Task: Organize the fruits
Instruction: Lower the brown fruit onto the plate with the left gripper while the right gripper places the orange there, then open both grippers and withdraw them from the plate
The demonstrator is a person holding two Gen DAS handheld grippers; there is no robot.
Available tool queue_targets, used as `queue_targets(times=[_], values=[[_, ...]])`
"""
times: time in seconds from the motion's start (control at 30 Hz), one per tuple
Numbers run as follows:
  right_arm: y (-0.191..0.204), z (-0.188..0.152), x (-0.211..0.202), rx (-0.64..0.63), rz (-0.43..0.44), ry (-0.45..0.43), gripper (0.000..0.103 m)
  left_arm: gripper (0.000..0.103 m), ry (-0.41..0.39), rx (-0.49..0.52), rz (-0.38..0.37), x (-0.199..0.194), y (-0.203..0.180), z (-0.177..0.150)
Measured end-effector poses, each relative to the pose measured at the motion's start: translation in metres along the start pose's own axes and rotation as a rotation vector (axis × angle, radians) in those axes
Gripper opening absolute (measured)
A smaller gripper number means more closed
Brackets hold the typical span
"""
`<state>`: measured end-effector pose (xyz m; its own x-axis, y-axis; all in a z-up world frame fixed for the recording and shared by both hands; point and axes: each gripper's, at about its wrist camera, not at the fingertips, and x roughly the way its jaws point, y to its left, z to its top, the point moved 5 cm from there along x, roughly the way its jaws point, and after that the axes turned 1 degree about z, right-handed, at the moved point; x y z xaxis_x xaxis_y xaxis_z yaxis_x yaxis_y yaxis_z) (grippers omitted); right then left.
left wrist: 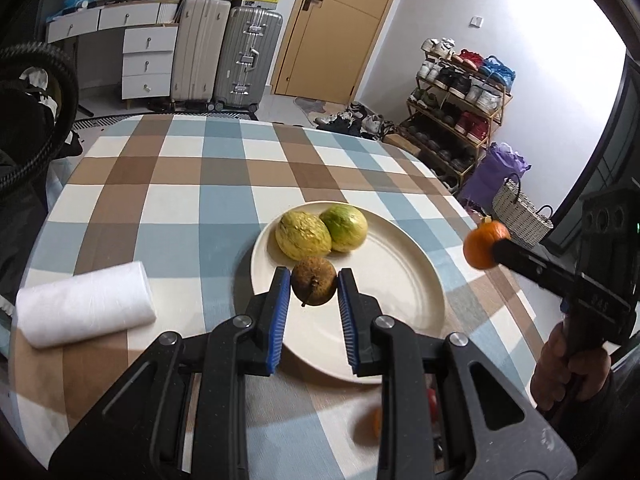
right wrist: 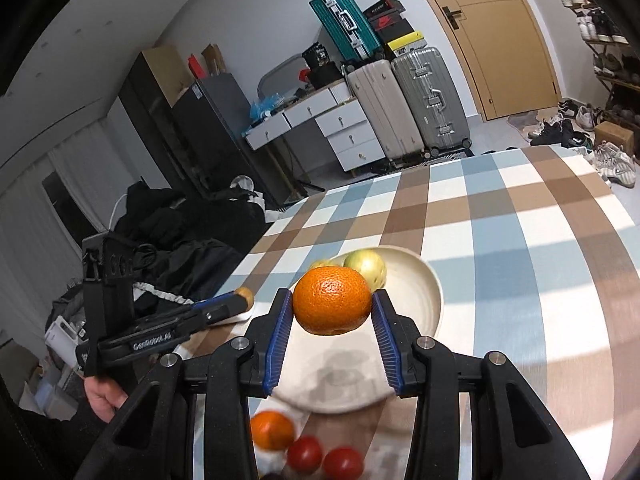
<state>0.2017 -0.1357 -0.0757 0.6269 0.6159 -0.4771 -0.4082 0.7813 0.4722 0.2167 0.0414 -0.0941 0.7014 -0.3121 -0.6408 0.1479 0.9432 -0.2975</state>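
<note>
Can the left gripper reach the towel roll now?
Probably not yet: the left gripper is shut on the brown fruit over the plate. The towel roll lies apart with nothing around it.

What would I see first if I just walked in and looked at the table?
Probably the bright orange held up in the air by the right tongs, just above the cream plate. Next, the left tongs around a small brown fruit at the plate's near edge, with two yellow-green fruits touching side by side behind it.
</note>
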Motion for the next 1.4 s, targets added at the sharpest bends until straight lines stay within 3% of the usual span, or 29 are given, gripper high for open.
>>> queue_targets(times=[0.27,0.57,1.1,1.17,1.3,1.33,1.4], values=[[-0.027,0.025,0.048,0.009,-0.016,0.048,0.041,0.022,0.043,-0.027,-0.017,0.040,0.012,0.010],[-0.049,0.024,0.092,0.018,-0.047,0.127,0.041,0.022,0.073,0.044,0.018,0.064,0.013,0.009],[-0.059,0.018,0.117,0.010,-0.111,0.157,0.042,0.022,0.085,0.028,0.047,0.080,0.020,0.012],[-0.057,0.019,0.116,0.012,-0.104,0.154,0.052,0.022,0.075,0.040,0.048,0.080,0.017,0.013],[-0.052,0.025,0.108,0.005,-0.089,0.116,0.060,0.024,0.073,0.059,0.063,0.078,0.012,0.013],[-0.051,0.026,0.105,0.006,-0.094,0.110,0.067,0.024,0.066,0.057,0.067,0.075,0.012,0.014],[-0.048,0.029,0.097,0.011,-0.081,0.090,0.068,0.026,0.054,0.050,0.066,0.067,0.010,0.015]])
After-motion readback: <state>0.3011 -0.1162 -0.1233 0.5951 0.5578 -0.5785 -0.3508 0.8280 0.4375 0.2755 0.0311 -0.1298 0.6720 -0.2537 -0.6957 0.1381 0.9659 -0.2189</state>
